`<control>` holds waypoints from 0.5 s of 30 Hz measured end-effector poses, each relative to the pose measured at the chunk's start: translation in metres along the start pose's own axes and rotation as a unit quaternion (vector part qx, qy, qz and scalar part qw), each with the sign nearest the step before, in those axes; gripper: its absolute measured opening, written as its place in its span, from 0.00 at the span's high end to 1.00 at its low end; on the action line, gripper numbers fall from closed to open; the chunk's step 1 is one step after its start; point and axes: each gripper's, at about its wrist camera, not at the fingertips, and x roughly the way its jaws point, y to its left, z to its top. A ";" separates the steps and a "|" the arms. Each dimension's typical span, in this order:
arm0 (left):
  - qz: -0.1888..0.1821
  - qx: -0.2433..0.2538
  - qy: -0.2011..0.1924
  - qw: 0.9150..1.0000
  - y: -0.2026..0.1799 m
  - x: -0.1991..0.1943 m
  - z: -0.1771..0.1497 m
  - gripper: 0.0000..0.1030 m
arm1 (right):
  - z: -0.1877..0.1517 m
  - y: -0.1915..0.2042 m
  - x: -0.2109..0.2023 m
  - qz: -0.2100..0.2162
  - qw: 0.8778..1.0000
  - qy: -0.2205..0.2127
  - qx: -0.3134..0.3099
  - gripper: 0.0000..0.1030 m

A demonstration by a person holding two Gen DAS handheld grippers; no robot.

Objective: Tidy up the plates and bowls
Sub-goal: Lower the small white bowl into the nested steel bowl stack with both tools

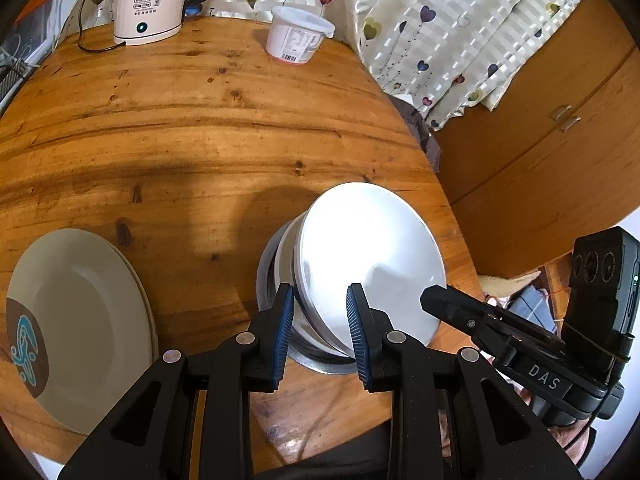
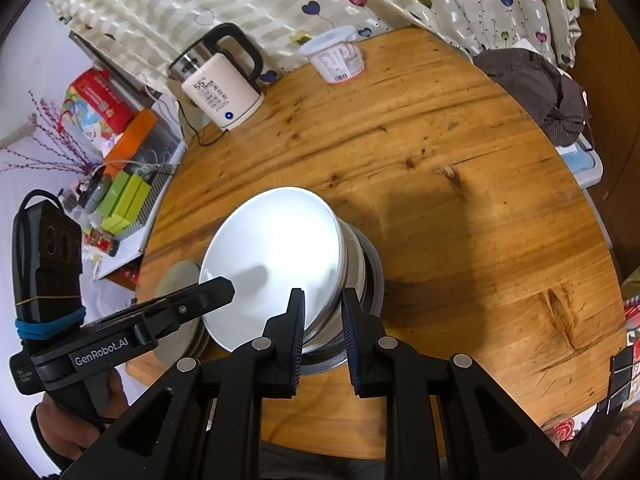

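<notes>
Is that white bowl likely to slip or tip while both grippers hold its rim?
The glossy white bowl looks glazed, so probably slippery and breakable. It tilts over the steel bowl, gripped only at its rim, so it may pivot.

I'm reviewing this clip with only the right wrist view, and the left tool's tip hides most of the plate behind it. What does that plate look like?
Observer: The plate is beige, with a brown patch bearing a blue design at its near rim.
Operator: How does the left tool sit on the bowls?
Observer: The left tool straddles the rim of the bowls, with one pad outside and the other inside.
Operator: Is there anything past the table's right side?
Observer: A wooden cabinet with two handles stands beyond the edge of the table.
</notes>
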 end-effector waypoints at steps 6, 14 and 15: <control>0.008 0.000 0.008 1.000 -0.001 0.004 -0.002 0.73 | 0.000 0.000 0.002 -0.001 1.000 0.004 -0.001 0.82; 0.012 -0.001 0.009 1.000 0.001 0.007 -0.003 0.73 | 0.000 0.001 0.007 -0.006 1.000 0.011 -0.009 0.81; 0.012 0.000 0.009 1.000 0.002 0.007 -0.003 0.73 | 0.000 0.001 0.007 -0.007 1.000 0.011 -0.009 0.81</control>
